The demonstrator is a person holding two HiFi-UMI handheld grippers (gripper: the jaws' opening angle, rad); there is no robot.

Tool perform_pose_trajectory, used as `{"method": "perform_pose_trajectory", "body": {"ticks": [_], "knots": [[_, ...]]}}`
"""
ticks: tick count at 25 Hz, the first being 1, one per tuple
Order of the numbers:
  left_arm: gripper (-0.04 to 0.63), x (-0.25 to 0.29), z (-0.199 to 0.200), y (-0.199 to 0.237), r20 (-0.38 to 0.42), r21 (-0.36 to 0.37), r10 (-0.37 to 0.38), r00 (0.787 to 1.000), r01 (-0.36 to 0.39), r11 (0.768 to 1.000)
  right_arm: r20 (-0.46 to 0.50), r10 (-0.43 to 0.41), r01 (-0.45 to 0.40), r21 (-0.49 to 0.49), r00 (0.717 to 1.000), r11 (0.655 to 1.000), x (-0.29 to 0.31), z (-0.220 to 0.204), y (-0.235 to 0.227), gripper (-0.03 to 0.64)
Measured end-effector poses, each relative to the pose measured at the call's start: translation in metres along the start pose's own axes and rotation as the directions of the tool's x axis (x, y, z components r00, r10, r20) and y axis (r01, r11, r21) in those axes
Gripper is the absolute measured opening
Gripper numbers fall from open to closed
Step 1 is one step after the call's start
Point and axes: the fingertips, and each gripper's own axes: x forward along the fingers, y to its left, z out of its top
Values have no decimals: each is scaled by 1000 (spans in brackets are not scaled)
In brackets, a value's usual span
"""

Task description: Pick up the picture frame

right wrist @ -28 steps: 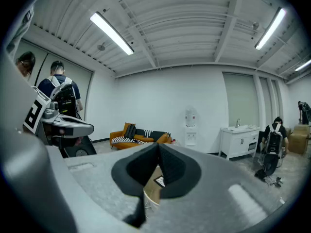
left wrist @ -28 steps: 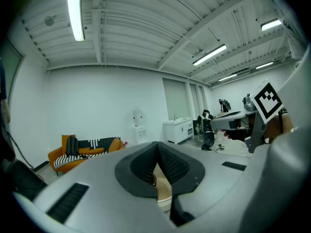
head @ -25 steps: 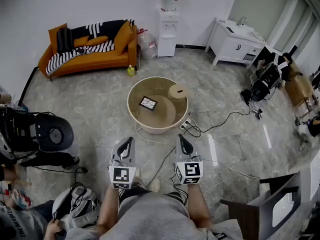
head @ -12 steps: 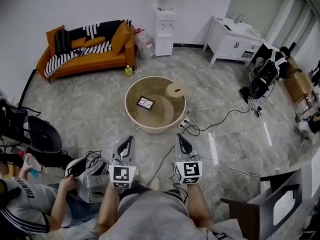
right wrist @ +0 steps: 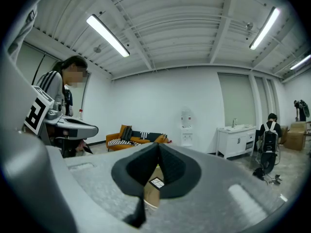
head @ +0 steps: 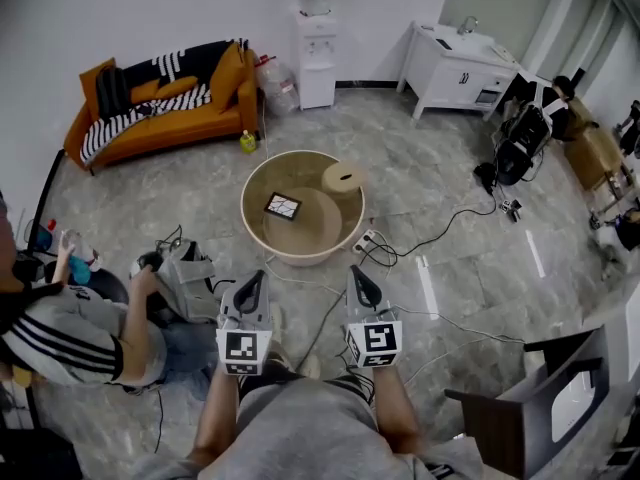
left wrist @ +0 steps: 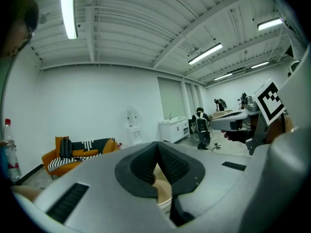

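The picture frame (head: 282, 206), small and dark-edged with a white picture, lies flat on the left part of a low round tan table (head: 262, 236). A tan round roll (head: 343, 178) stands at the table's far right. My left gripper (head: 256, 277) and right gripper (head: 352, 272) are side by side above the floor, short of the table's near edge. Both point at it, shut and holding nothing. In the right gripper view the frame (right wrist: 156, 182) shows below the shut right gripper (right wrist: 158, 147). In the left gripper view the shut left gripper (left wrist: 157, 144) hides most of the table (left wrist: 164, 191).
A person (head: 75, 333) crouches at the left by a grey bag (head: 190, 273). Cables (head: 420, 253) and a power strip (head: 363, 240) lie on the floor near the table. An orange sofa (head: 160, 108), water dispenser (head: 317, 48) and white cabinet (head: 455, 63) line the far wall. A dark chair (head: 520, 408) is at lower right.
Both grippers have moved slightly toward the table, still shut. A person has come in at the left and crouches by the bag; the black chair there has gone from view.
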Motion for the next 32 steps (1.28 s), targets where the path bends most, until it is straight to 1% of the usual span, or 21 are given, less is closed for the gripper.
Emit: {"method": "perform_pose_trajectory", "body": {"ticks": [8, 16, 20, 24, 32], "knots": [[17, 54, 2, 10, -1, 15, -25, 1000, 25, 1000, -6, -16, 16, 10, 1000, 1000, 41, -5, -26, 0], [17, 129, -2, 52, -3, 25, -50, 999, 50, 998, -15, -27, 28, 15, 1000, 1000, 122, -9, -41, 0], [17, 170, -4, 83, -14, 22, -71, 997, 71, 997, -27, -37, 38, 19, 999, 999, 171, -7, -47, 0], [17, 211, 3, 123, -26, 22, -93, 995, 94, 995, -45, -59, 60, 29, 997, 998, 225, 4, -52, 0], [17, 282, -3, 200, -38, 4, -117, 992, 117, 993, -69, -73, 75, 18, 995, 997, 327, 16, -51, 0]]}}
